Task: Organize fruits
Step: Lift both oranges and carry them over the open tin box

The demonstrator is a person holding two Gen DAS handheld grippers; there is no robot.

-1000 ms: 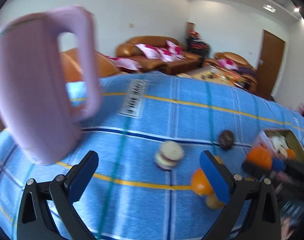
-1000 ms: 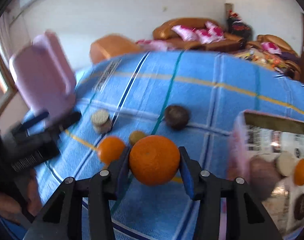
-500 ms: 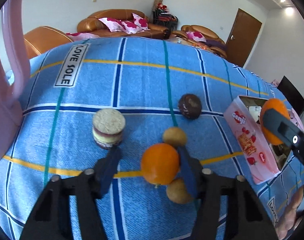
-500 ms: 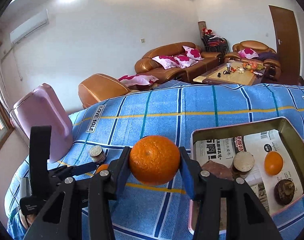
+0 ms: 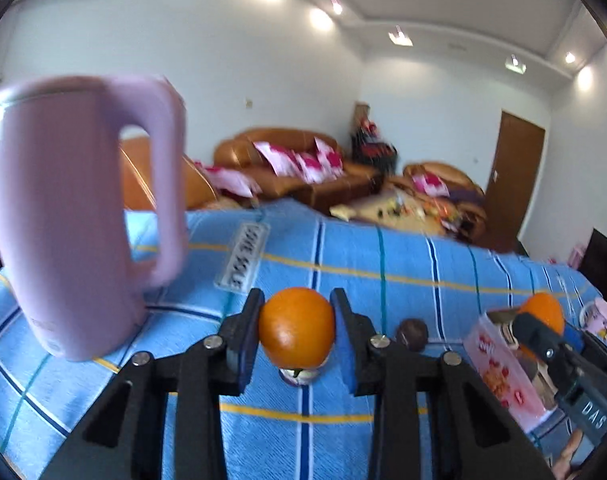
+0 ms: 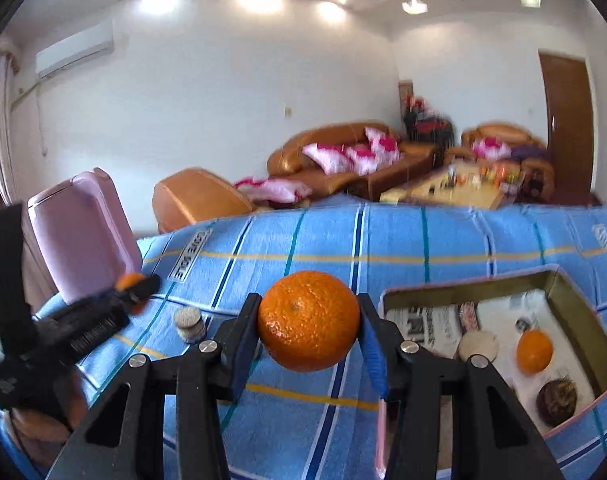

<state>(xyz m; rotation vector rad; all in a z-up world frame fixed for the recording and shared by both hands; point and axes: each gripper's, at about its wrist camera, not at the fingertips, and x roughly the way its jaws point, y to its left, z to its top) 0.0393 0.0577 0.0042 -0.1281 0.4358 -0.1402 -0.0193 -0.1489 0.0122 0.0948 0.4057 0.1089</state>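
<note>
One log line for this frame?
left hand-held gripper: shut on orange | right hand-held gripper: shut on orange | box: partly filled

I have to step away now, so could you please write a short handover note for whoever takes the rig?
Left gripper: shut on an orange, lifted above the cloth.
Right gripper: shut on a second orange, beside the pink box.
In the box: one small orange, a round biscuit, a dark round item.
On the blue cloth: a dark round item and a sandwich biscuit.
Left to do: put both held oranges in the box.
</note>
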